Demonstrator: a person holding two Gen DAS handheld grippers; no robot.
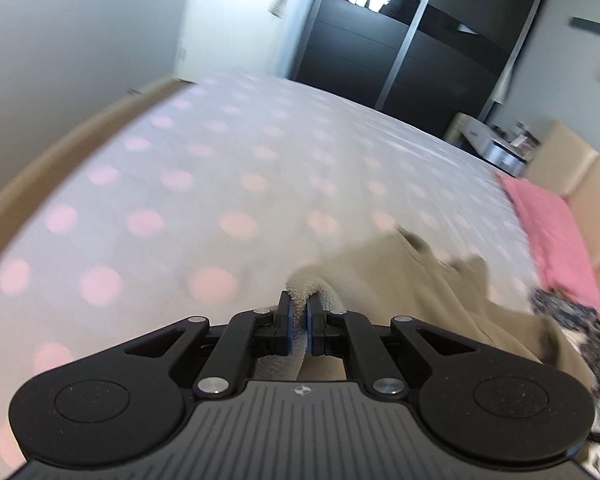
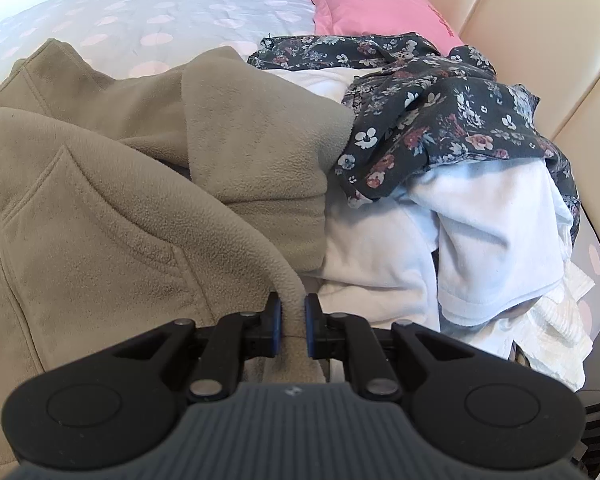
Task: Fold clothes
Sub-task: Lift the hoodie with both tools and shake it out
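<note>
Left gripper [image 1: 299, 322] clamps beige fleece [image 1: 420, 280]; bedspread [image 1: 180, 184] blurred, fleece edge cut off.

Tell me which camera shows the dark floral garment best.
The right wrist view: the dark floral garment lies sharp and nearly whole, crumpled over white clothes beside the pink pillow. The left wrist view catches only a blurred scrap at its right edge.

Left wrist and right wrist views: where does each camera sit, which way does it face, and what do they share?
Left wrist: sits on the left claw, facing across the dotted bedspread toward a dark wardrobe; the claw pinches a beige fleece.
Right wrist: sits on the right claw, angled down at the beige fleece, floral garment and white clothes; the claw grips the fleece.
Shared: fleece, bedspread, pink pillow.
</note>
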